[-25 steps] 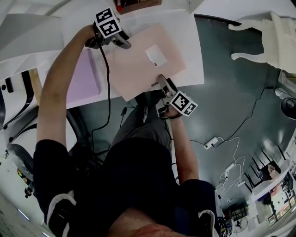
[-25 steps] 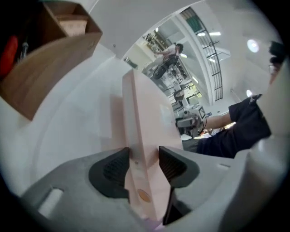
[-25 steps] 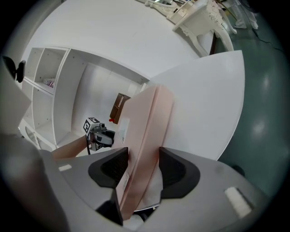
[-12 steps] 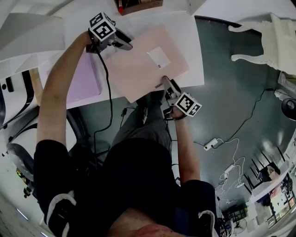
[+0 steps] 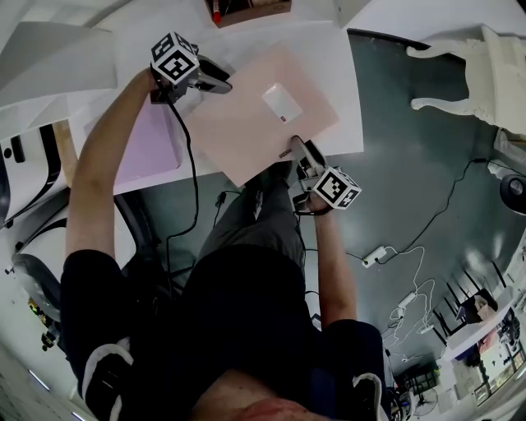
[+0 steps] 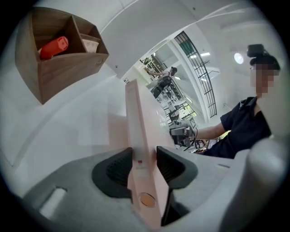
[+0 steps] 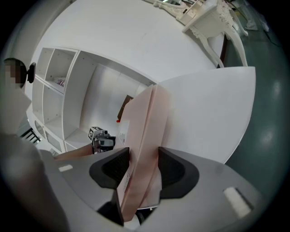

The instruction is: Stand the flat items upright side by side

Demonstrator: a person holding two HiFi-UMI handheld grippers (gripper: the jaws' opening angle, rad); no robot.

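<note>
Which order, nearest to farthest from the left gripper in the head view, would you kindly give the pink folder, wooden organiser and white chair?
1. Pink folder: held by the left gripper, whose jaws have just been closing on it.
2. Wooden organiser: just beyond, at the picture's top.
3. White chair: far right, on the floor.

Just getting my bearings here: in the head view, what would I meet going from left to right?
purple folder → pink folder → white carved furniture
</note>
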